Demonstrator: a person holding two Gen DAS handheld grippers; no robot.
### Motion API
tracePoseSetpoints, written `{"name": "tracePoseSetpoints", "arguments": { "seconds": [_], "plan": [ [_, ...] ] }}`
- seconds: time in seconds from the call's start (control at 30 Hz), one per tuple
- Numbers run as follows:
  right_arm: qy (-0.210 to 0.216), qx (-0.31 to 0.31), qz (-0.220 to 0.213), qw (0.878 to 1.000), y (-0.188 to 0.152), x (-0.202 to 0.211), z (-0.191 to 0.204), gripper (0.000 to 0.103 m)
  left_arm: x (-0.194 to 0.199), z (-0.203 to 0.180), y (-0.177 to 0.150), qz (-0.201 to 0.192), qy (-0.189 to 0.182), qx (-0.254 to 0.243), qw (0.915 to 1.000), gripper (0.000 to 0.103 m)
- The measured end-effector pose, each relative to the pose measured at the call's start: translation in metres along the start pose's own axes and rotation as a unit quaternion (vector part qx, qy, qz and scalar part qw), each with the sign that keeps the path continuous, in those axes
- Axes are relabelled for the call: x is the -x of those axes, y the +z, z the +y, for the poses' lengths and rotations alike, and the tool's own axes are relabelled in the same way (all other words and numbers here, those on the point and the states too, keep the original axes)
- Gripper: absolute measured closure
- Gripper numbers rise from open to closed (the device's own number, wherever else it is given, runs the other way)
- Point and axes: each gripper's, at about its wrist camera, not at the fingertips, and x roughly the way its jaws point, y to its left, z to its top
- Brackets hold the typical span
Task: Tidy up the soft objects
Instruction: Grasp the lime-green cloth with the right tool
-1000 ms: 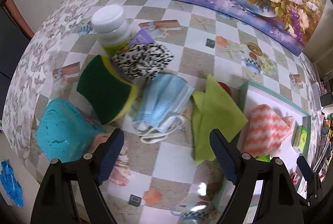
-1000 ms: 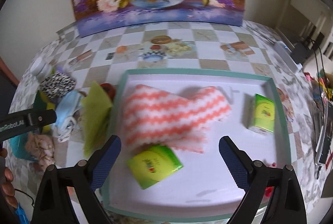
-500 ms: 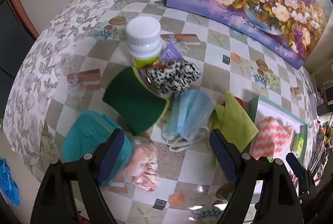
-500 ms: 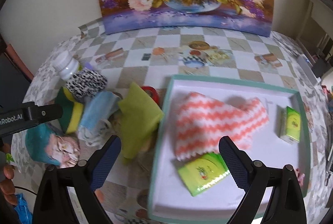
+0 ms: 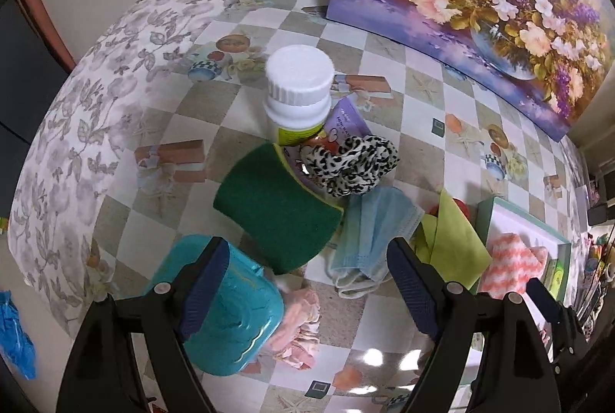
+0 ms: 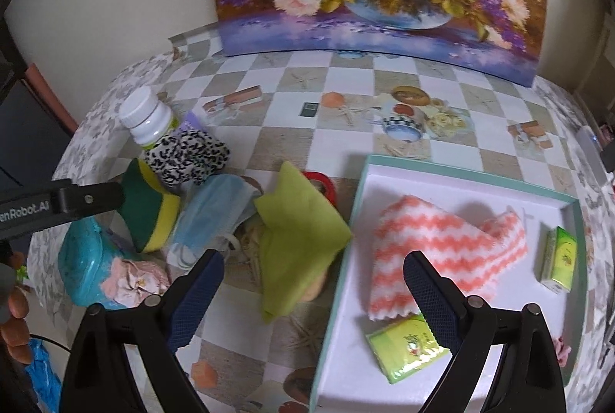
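Teal plastic lidded tub [image 5: 226, 305] sits far left on the checkered-oilcloth surface [image 5: 415, 98], right under the left finger of the left hand-held gripper [image 5: 303, 282], whose jaws are wide and empty. Next right: crumpled pink floral cloth [image 5: 298, 324] touching the tub, then dark green scouring sponge with yellow foam edge [image 5: 276, 209], tilted against a white-capped pill bottle [image 5: 298, 90] and a black-and-white leopard-print scrunchie [image 5: 349, 163]. Pale blue pleated face mask [image 5: 374, 228] lies just beside the sponge, long axis running roughly away from the left hand-held gripper, nearly between its fingers. Lime-green folded cloth [image 6: 300, 240] comes next, draped over something red, maybe a tape roll, mostly hidden. It lies ahead-left of the right hand-held gripper [image 6: 313, 296], also wide and empty, long axis roughly front-to-back, edge near the teal-rimmed white tray [image 6: 453, 171]. Tray already holds a coral-and-white zigzag fleece cloth [image 6: 438, 251] and two green tissue packs [image 6: 405, 345].

Judgement: sorting partly done; mask is nearer the left hand-held gripper, green cloth nearer the right and the tray.
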Motion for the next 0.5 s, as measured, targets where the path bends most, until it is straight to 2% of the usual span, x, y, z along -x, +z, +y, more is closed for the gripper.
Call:
{"name": "tracePoseSetpoints", "arguments": {
  "seconds": [0.3, 0.43, 0.5],
  "plan": [
    [0.032, -0.02, 0.035, 0.999, 0.006, -0.026, -0.006, 0.032, -0.02, -0.013, 0.002, 0.023, -0.001, -0.012, 0.9996, 0.018],
    [0.036, -0.022, 0.043, 0.998, 0.008, -0.034, -0.008, 0.037, -0.024, -0.017, 0.004, 0.028, -0.003, -0.013, 0.9995, 0.018],
    [0.038, -0.021, 0.05, 0.998, 0.009, -0.039, -0.009, 0.045, -0.024, -0.018, 0.004, 0.026, -0.003, -0.014, 0.9996, 0.018]
  ]
}}
